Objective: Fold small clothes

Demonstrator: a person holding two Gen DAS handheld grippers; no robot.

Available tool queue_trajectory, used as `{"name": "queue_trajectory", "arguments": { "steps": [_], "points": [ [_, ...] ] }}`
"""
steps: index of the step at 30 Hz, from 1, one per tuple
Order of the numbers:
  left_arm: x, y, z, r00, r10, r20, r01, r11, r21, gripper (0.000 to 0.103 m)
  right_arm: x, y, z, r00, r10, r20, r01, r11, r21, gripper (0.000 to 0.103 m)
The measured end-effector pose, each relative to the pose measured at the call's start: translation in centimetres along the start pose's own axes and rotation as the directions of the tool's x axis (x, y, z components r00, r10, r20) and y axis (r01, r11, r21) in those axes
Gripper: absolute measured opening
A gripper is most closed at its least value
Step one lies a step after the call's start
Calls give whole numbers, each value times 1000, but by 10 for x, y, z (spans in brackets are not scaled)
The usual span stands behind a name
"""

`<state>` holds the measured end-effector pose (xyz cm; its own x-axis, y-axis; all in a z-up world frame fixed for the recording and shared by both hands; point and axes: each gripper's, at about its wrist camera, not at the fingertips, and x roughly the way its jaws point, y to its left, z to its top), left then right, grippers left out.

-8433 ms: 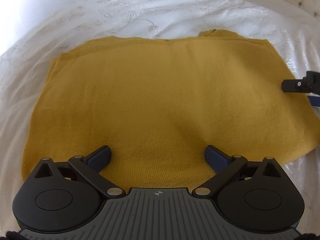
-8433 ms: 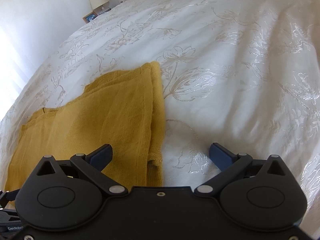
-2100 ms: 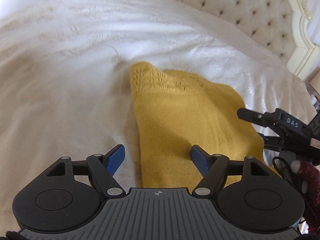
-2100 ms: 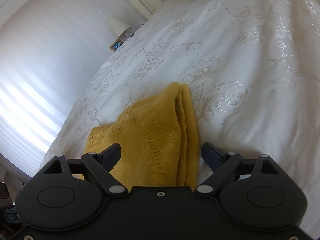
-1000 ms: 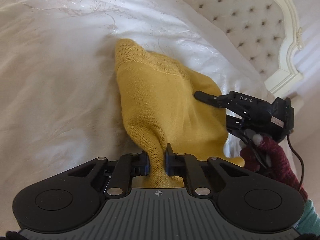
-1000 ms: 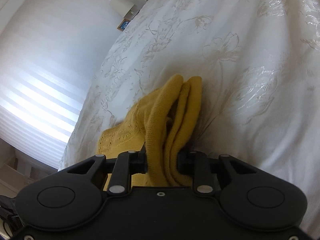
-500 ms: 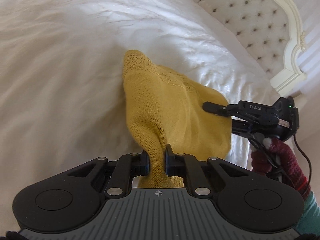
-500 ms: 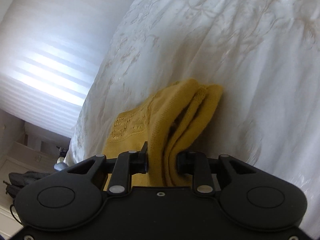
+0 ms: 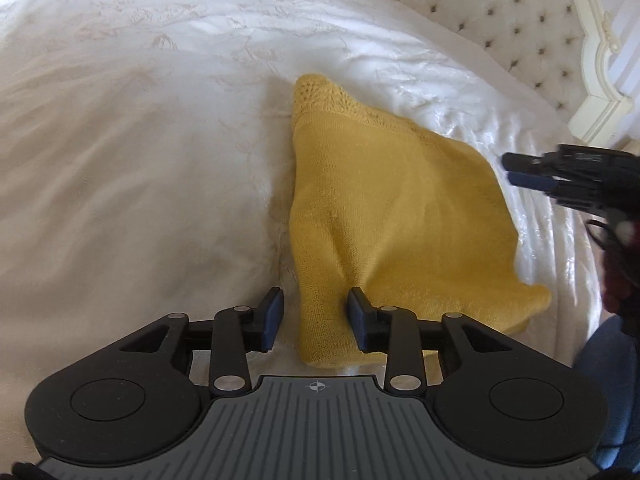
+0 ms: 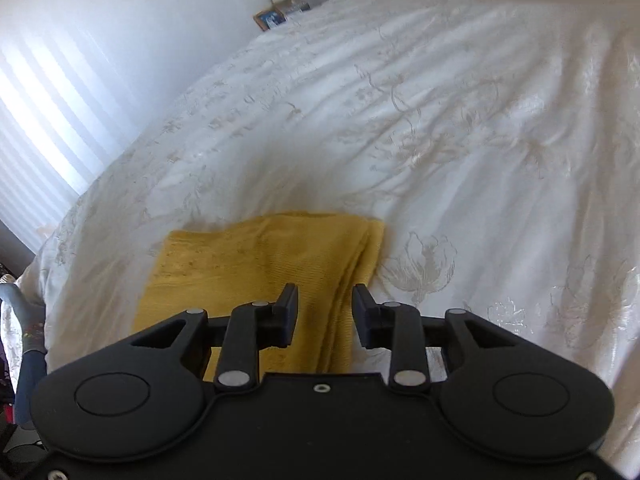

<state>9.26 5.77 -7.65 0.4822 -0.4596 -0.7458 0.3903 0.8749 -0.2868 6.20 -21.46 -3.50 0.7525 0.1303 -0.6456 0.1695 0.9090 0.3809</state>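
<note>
Two grippers hang over one folded mustard-yellow knit sweater [image 9: 392, 208] lying on a white embroidered bedspread [image 9: 140, 140]. The left gripper [image 9: 316, 320] has its jaws opening; the sweater's near corner stands up between them, and the blue pads sit clear of the knit on both sides. In the left wrist view the right gripper [image 9: 516, 172] shows at the right edge, above the bedspread just past the sweater's far side, a dark red sleeve [image 9: 618, 288] behind it. From its own camera the right gripper [image 10: 325, 312] is also opening, its pads apart over the sweater's layered fold edge without pressing on it. Beyond the bed stands a tufted cream headboard [image 9: 520, 20].
</note>
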Motion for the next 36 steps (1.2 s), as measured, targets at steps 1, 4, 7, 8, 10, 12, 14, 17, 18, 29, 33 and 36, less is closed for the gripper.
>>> {"name": "queue_trajectory", "arguments": {
  "steps": [1, 4, 7, 8, 10, 12, 14, 17, 18, 29, 33, 36],
  "points": [
    [-3, 0, -1, 1000, 8, 14, -8, 1000, 5, 36, -13, 8, -2, 1000, 17, 23, -17, 1000, -13, 42],
    [-11, -1, 0, 998, 29, 51, -31, 999, 33, 40, -39, 32, -13, 996, 84, 33, -82, 995, -63, 42],
    [-14, -3, 7, 997, 23, 72, -27, 998, 56, 44, -41, 56, -34, 992, 121, -26, -123, 985, -119, 42],
    [-13, -3, 10, 997, 22, 76, -27, 998, 60, 44, -39, 61, -43, 991, 123, -57, -130, 982, -138, 42],
    [-9, -4, 19, 996, 25, 83, -31, 997, 69, 44, -28, 67, -62, 986, 94, -137, -119, 976, -181, 41],
    [-5, -6, 29, 995, 31, 92, -39, 995, 88, 45, -11, 66, -81, 971, -24, -238, -29, 976, -215, 41],
    [1, -7, 41, 994, 37, 102, -47, 994, 101, 45, -5, 59, -86, 962, -61, -267, 7, 979, -202, 35],
    [15, -9, 60, 992, 45, 114, -57, 993, 103, 45, -6, 59, -78, 963, -64, -261, 15, 983, -185, 34],
    [23, -10, 68, 993, 47, 111, -58, 993, 103, 45, -3, 57, -78, 960, -62, -272, 13, 984, -178, 34],
    [86, -16, 99, 983, 184, 26, -185, 974, 131, 62, 5, 51, -84, 958, -61, -279, 13, 986, -169, 33],
    [73, -25, 96, 970, 242, 29, -243, 955, 169, 68, 2, 49, -85, 962, -46, -271, 4, 988, -153, 34],
    [59, -31, 92, 961, 274, 47, -278, 944, 179, 70, -5, 47, -87, 967, -34, -254, -3, 989, -145, 39]
  ]
}}
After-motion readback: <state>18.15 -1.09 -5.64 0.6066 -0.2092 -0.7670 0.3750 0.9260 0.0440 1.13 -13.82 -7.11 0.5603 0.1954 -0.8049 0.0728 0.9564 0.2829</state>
